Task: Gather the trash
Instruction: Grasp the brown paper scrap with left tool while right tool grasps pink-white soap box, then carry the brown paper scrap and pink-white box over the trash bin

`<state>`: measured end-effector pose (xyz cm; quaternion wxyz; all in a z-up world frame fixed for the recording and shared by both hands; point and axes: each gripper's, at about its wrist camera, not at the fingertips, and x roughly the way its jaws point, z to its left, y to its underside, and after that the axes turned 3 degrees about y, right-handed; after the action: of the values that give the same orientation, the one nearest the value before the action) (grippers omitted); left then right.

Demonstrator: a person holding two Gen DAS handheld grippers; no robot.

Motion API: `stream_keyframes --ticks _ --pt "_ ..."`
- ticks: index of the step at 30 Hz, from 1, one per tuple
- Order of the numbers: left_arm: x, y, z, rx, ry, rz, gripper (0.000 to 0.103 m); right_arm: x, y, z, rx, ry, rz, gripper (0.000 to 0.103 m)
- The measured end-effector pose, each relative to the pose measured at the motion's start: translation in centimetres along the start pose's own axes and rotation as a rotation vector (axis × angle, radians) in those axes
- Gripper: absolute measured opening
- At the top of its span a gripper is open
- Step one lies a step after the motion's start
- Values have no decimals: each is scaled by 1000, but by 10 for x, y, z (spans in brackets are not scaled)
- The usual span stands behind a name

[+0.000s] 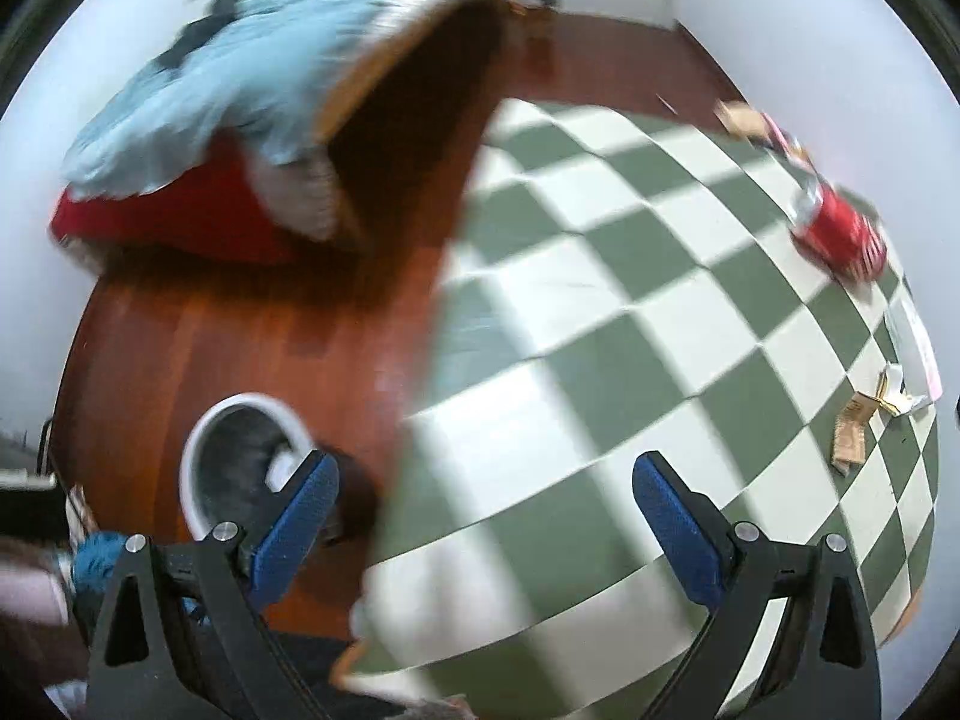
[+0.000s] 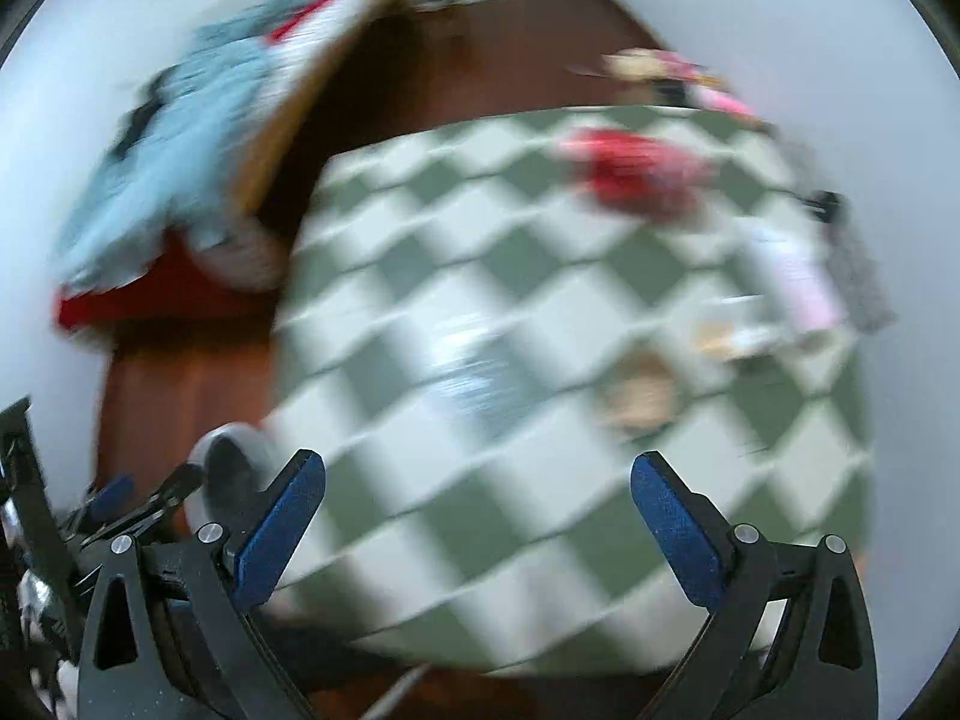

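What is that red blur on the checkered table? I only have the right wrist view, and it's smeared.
Observer: The left wrist view shows a red can with a silver end, lying on the cloth.
Operator: Any other trash?
Observer: A brown paper scrap lies nearer, by the cloth's right edge.
Operator: Is the left claw carrying anything?
Observer: No. The left claw is open and empty, over the table's near corner.
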<state>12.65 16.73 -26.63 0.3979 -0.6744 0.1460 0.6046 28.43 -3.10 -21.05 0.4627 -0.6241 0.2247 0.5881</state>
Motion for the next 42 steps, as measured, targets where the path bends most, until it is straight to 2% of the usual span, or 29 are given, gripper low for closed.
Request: stream_keyframes --ticks 2,4,7,12,13,14,15,17,20,23,25,27,29,30,31,32,42 --pt "25 -13 -39 54 -4 39 101 22 -30 -56 39 101 8 103" --pt "41 -20 -65 93 -2 63 101 44 -51 -92 62 161 25 102" --pt "69 -28 -101 146 -26 112 101 82 -80 -144 97 215 66 85" --pt "83 -34 -125 166 -20 148 101 131 -105 -170 86 217 118 85" --pt "80 -35 -128 165 -6 146 101 140 -106 -173 86 184 129 82" --pt "76 -34 -133 167 9 143 100 147 -106 -175 88 159 142 67" --pt "71 -33 -139 174 32 141 100 150 -105 -176 85 159 143 65" --pt "59 -29 -151 186 87 132 100 146 -99 -179 88 127 115 60" --pt "47 -17 -179 212 220 159 99 130 -80 -191 134 138 105 59" --pt "52 -9 -208 275 258 183 99 112 -47 -202 196 121 106 58" --pt "58 -3 -227 313 250 191 93 106 -32 -206 215 111 113 58" --pt "64 3 -243 352 227 205 66 101 -13 -198 197 128 124 58" --pt "64 7 -252 378 197 191 57 103 -3 -194 185 132 137 58" --pt "62 7 -256 388 197 180 45 103 0 -192 184 133 140 58" --pt "59 7 -257 385 213 182 39 103 3 -192 181 128 147 58" --pt "57 7 -259 382 198 175 35 103 6 -191 180 131 156 58" --pt "47 14 -257 369 191 146 35 112 4 -179 123 207 139 58"
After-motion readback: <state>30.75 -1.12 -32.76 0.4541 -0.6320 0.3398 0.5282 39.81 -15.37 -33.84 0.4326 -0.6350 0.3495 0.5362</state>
